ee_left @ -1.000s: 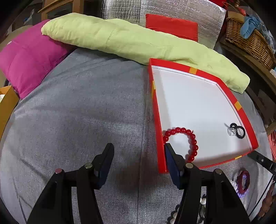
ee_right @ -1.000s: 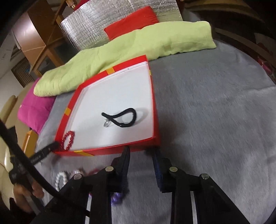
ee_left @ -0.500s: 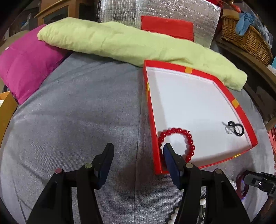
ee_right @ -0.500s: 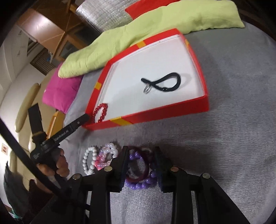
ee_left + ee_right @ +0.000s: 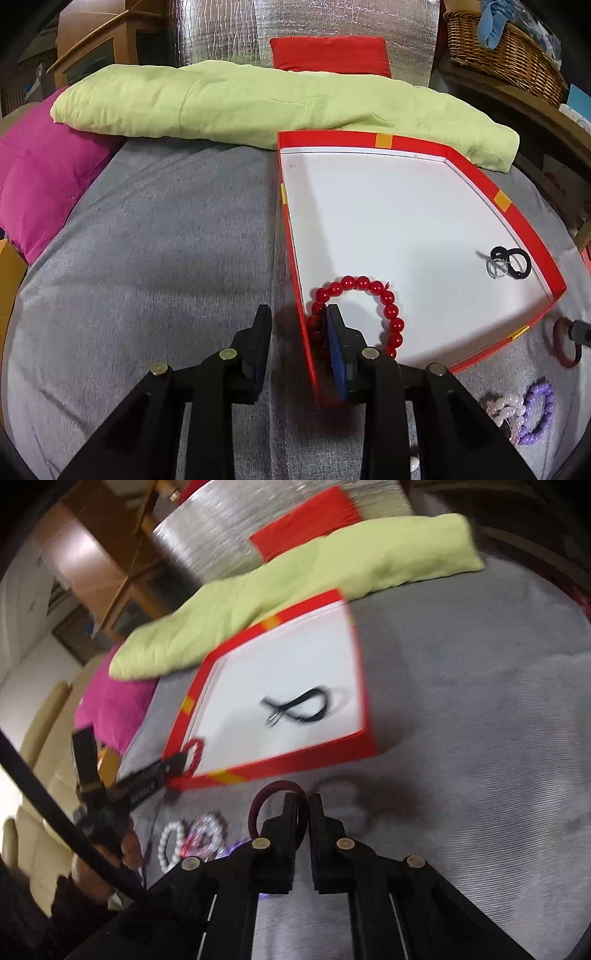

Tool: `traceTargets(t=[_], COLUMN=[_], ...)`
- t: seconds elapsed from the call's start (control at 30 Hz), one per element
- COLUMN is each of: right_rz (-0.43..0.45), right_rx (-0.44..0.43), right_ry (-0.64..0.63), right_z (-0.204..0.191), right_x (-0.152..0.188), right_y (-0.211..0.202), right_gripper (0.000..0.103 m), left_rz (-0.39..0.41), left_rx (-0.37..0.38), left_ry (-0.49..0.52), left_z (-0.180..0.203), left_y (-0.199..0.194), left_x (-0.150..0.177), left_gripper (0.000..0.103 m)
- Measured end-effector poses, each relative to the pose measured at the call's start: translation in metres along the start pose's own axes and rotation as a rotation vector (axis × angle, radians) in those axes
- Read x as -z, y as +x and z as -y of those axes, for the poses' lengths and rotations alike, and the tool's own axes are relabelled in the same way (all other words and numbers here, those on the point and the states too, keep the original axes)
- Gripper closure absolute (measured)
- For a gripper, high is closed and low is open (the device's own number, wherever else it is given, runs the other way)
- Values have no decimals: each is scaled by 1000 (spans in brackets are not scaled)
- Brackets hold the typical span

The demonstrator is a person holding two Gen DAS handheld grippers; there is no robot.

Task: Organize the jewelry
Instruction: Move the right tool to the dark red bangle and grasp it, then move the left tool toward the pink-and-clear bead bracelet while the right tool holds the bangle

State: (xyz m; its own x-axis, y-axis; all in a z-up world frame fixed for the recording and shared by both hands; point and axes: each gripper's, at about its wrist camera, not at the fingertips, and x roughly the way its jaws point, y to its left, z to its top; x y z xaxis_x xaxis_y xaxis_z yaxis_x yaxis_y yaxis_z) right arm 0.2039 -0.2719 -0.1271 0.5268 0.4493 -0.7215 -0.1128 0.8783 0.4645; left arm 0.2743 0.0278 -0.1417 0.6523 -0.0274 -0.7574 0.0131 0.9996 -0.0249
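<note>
The dark red bangle (image 5: 277,805) looks light, stiff and a bit slick, so pinching its rim is the way to go. The right gripper (image 5: 302,808) is clenched on that rim, bangle lifted just in front of the red tray (image 5: 280,764) over the grey bed. The left gripper (image 5: 298,325) angles down, straddling the tray's near wall, its fingers closing with a gap showing. A red bead bracelet (image 5: 369,295) sits inside.

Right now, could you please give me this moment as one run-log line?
left hand-held gripper: closing astride red tray wall | right hand-held gripper: shut on dark red bangle | in tray: red bead bracelet, black cord
</note>
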Motion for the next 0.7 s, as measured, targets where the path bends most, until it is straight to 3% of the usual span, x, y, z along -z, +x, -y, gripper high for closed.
traceTargets(t=[0.13,0.23,0.3,0.37,0.4,0.5,0.6,0.7], right_rz=[3,-1,-5,-17,-21,-32,-42,-67], right_rx=[-4,-7,-13,-13,-13,-10,-9,-3], right_ry=[68,52,44,42,43,39,35,41], right_z=[18,16,14,9,8,5,3,2], right_x=[-3,-2,-1,-2,-1,1,1,1], right_y=[-5,-6,-4,2,4,8,12,20], right_gripper=[96,96,96,96,96,96,96,96], left_rz=[-11,41,87,99,85,33,-4,-20], left_rx=[5,-36,-1,79,159,292,377,398], left_ry=[-16,26,49,65,97,214,327,392], left_z=[-3,2,4,8,14,34,54,69], left_y=[-4,-23,-40,-52,-58,-65,-69,-71], left_x=[-2,-3,-2,1,6,21,36,46], left_gripper=[72,71,65,63,63,63,63,63])
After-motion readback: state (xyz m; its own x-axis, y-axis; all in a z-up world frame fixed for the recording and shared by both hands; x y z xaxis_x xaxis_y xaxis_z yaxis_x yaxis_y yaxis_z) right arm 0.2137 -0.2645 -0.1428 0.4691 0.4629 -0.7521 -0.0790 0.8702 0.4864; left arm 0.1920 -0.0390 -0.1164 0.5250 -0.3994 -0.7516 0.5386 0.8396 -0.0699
